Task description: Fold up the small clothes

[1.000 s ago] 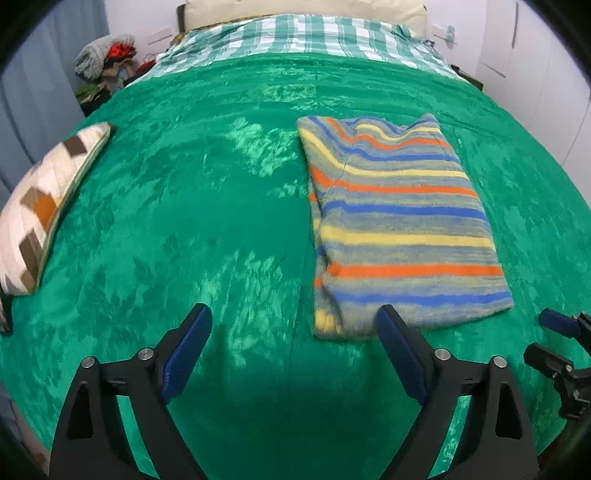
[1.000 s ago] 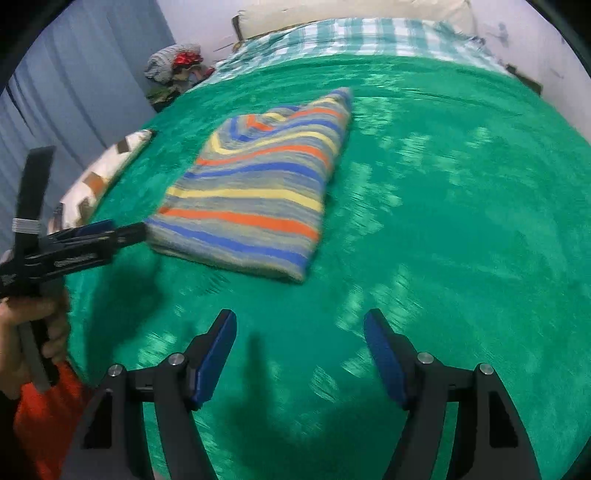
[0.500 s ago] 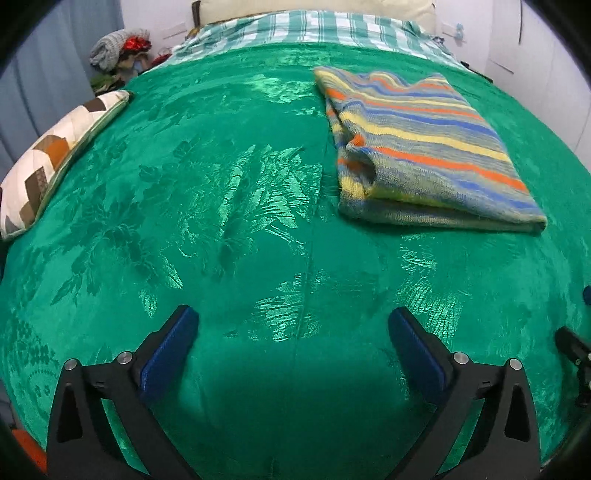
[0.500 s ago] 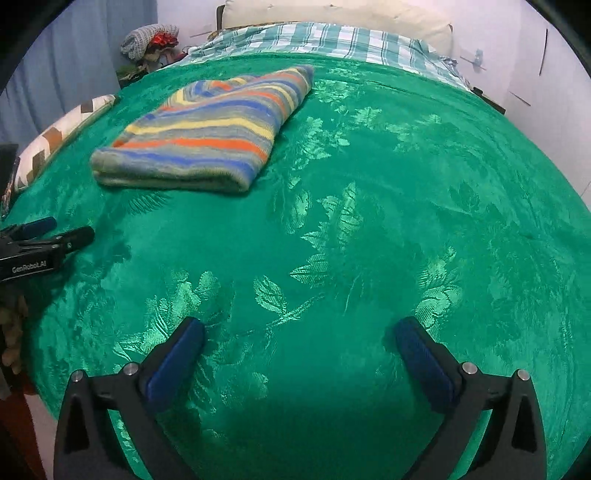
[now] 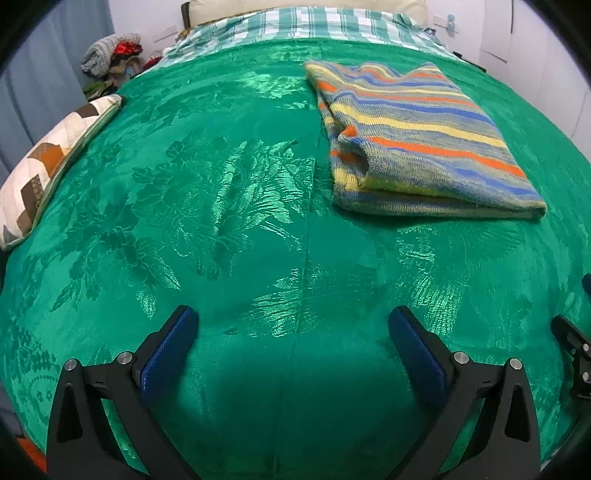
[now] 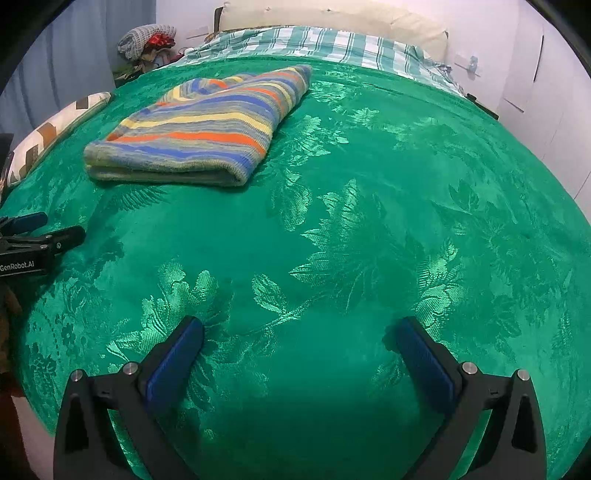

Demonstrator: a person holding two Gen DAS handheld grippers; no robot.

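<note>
A striped knit garment (image 5: 417, 136) in blue, yellow, orange and grey lies folded flat on the green bedspread (image 5: 229, 206); it also shows in the right wrist view (image 6: 207, 125). My left gripper (image 5: 293, 321) is open and empty, low over the bedspread, well short of the garment and to its left. My right gripper (image 6: 301, 332) is open and empty, near the bed's front, to the right of the garment. The left gripper's fingers (image 6: 40, 236) show at the left edge of the right wrist view.
A patterned cushion (image 5: 48, 166) lies at the bed's left edge. A checked sheet (image 5: 306, 22) and a pillow lie at the head. A heap of clothes (image 5: 110, 55) sits beyond the far left corner. White cupboards (image 6: 546, 92) stand on the right.
Both grippers have pulled back from the folded garment and dropped lower over the bedspread. The garment now lies farther away in both views. Both grippers stay open.
</note>
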